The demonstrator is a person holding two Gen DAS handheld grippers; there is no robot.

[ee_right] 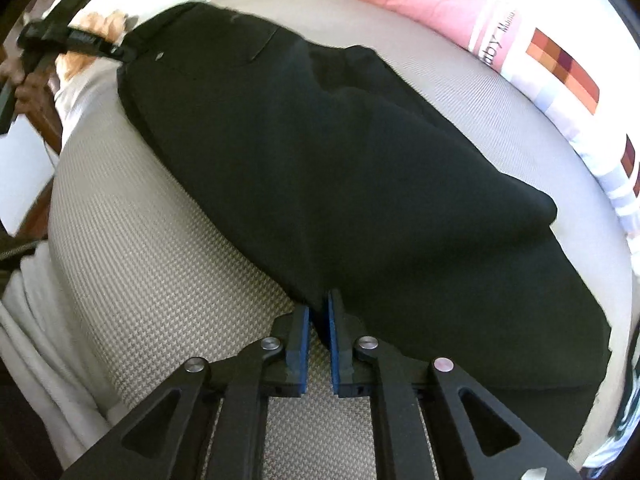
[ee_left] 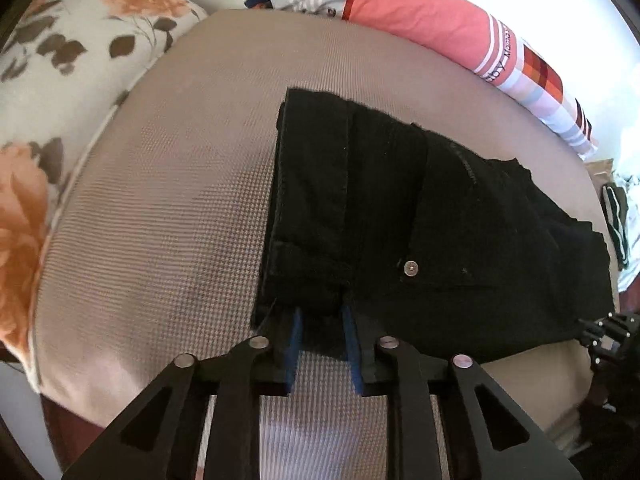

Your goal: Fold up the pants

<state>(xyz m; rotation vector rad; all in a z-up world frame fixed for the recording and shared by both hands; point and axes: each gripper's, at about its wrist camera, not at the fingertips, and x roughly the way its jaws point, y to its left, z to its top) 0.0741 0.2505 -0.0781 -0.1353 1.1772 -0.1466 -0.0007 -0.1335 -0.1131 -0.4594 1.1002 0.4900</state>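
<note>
Covering most of the view, a beige woven bedspread (ee_left: 168,200) carries the black pants (ee_left: 400,220), folded and lying flat at its middle, below a pink pillow (ee_left: 420,20). The left gripper (ee_left: 320,312) pinches the waistband corner near the silver rivet (ee_left: 411,268); the right gripper (ee_right: 319,312) is clenched on the near fabric edge.

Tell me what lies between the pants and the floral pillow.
Only bare bed cover, in the left wrist view, between pants and pillow.
</note>
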